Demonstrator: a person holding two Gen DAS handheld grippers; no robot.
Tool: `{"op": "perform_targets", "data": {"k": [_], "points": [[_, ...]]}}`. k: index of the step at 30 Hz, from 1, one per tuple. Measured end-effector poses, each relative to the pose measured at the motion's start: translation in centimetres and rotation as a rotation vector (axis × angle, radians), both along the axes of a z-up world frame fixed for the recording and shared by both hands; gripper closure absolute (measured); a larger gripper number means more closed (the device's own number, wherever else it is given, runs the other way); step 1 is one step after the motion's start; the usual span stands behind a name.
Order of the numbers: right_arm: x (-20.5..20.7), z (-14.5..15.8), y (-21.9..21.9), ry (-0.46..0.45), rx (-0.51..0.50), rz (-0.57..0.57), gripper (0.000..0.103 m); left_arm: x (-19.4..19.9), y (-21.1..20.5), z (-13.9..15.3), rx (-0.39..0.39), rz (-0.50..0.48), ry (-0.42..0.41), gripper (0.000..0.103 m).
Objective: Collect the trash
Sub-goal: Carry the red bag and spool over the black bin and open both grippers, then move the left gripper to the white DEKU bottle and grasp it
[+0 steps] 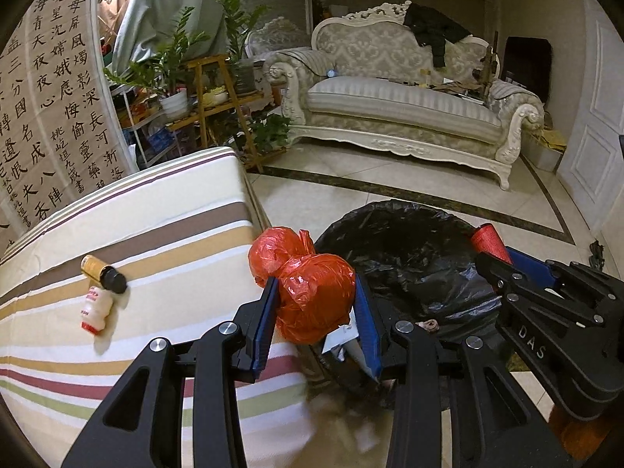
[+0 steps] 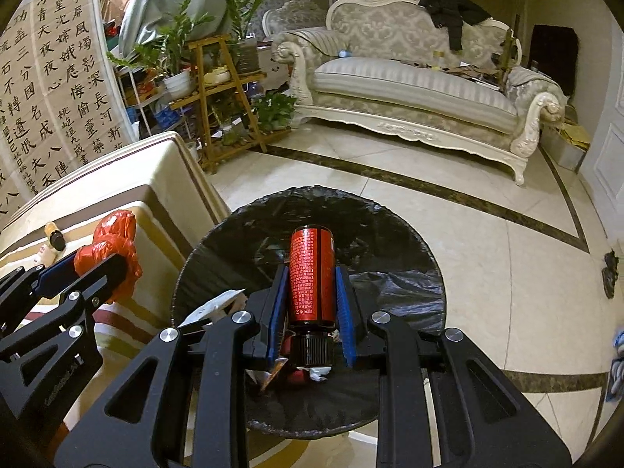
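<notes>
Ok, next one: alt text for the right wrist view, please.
The right hand-held gripper holds a red bottle with a black cap above a black-lined trash bin. At left, the left hand-held gripper grips a red plastic bag over a striped table.

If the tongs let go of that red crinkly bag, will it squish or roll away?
Probably squish. The knotted red plastic bag looks thin and wrinkled, and the left tongs dent its sides, so it is likely soft and light. Its lumpy shape should not roll far. It sits at the edge of the black-lined trash bin, so it may drop in.
</notes>
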State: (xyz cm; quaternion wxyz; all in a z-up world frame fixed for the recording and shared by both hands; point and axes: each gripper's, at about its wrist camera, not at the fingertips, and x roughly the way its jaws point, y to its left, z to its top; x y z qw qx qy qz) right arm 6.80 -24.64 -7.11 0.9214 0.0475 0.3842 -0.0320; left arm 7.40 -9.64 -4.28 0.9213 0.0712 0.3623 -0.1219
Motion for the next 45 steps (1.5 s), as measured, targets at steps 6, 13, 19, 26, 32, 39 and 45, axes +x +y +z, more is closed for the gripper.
{"op": "perform_targets", "data": {"k": [6, 13, 19, 26, 32, 39, 45], "points": [[0.1, -0.2, -0.8, 0.003, 0.001, -0.016, 0.08, 0.4, -0.9, -0.2, 0.003, -0.007, 0.002, 0.065], [0.3, -0.3, -1.2, 0.005, 0.002, -0.033, 0.08, 0.9, -1.8, -0.5, 0.007, -0.018, 0.006, 0.065], [0.5, -0.5, -1.5, 0.01, 0.005, -0.047, 0.079, 1.6, -2.1, -0.9, 0.02, -0.042, 0.026, 0.063], [0.3, -0.5, -1.8, 0.002, 0.01, -0.068, 0.06, 1.9, -1.5, -0.9, 0.006, -0.013, 0.023, 0.041], [0.4, -0.2, -1.9, -0.013, -0.007, -0.084, 0.042, 1.7, -0.7, -0.7, 0.005, 0.016, 0.006, 0.031], [0.7, 0.0, -1.2, -0.016, -0.01, -0.077, 0.032, 1.5, 1.3, -0.6, 0.004, 0.061, 0.01, 0.03], [1.3, 0.3, 1.2, -0.016, -0.012, -0.025, 0.028, 1.6, 4.6, -0.7, 0.0, 0.142, 0.024, 0.03]]}}
